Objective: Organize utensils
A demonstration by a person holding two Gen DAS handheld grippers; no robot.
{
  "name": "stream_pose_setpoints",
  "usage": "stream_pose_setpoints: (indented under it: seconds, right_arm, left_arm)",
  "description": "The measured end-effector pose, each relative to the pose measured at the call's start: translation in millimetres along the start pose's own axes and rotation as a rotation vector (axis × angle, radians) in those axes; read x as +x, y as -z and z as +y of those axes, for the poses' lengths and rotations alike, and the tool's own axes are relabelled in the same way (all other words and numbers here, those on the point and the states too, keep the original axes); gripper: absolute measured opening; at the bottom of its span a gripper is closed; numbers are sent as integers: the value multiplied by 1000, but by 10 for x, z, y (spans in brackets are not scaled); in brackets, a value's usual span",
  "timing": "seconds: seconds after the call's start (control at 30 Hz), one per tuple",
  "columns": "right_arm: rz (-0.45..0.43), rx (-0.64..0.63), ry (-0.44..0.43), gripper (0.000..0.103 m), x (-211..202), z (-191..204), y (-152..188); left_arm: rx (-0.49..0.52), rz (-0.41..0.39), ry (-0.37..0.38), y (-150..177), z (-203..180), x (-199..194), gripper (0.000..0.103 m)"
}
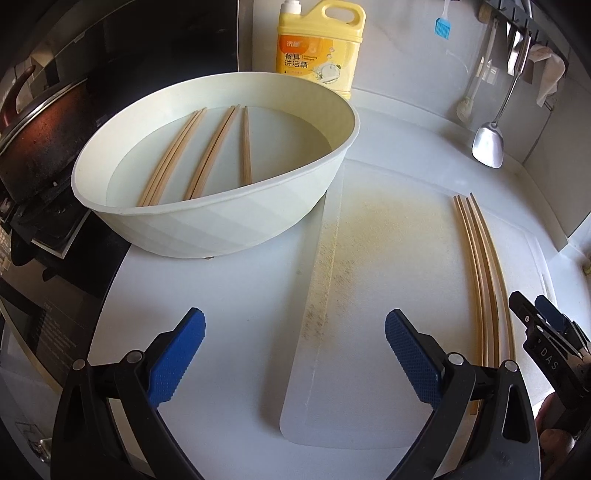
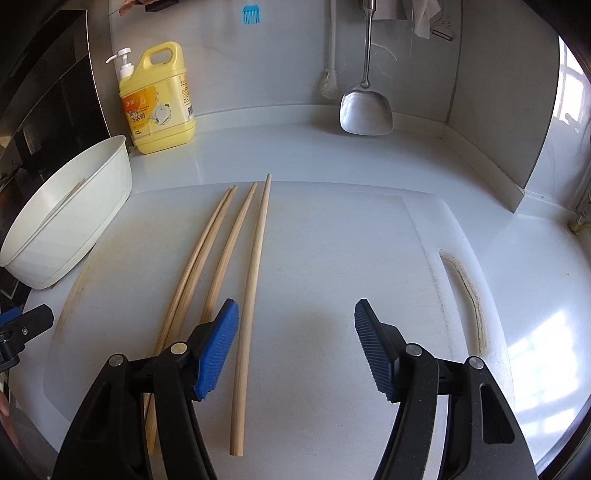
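Both hand-held grippers, left point(image 1: 294, 338) and right point(image 2: 296, 326), hover wide open, empty, over the cutting board point(image 2: 332, 258).

Yellow detergent bottle point(image 2: 159, 99) with pump, upright at the back of the white tabletop point(image 2: 295, 147). Steel spatula point(image 2: 365, 107), white brush point(image 2: 330, 79) and blue silicone brush point(image 1: 442, 26) hanging against the wall. Dark lidded wok point(image 1: 37, 136) at far left.

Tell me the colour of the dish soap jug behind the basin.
Yellow, with an orange label and white pump: the dish soap jug shows best in the right wrist view.
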State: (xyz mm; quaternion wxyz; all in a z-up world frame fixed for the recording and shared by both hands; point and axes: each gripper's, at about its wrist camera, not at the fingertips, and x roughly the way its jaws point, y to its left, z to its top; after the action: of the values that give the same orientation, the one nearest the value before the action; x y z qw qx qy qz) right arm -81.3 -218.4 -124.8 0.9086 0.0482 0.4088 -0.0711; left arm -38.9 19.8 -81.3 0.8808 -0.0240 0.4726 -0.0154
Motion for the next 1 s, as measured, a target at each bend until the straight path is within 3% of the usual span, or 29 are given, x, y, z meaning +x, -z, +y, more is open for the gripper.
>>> stream_pose_setpoints:
  seconds: [0.27,0.83,1.0]
  right_arm:
    - [14,-18,26,63,63,15,41]
    - [3,-21,78,63,103,-437,-43]
    - [14,-37,-25,62,148,-494,-115]
  left_arm:
    - [-6,1,3,9,22,11,96]
    - [6,-4,47,25,-182,30,96]
    - [42,-14,86,-22,-434,64,96]
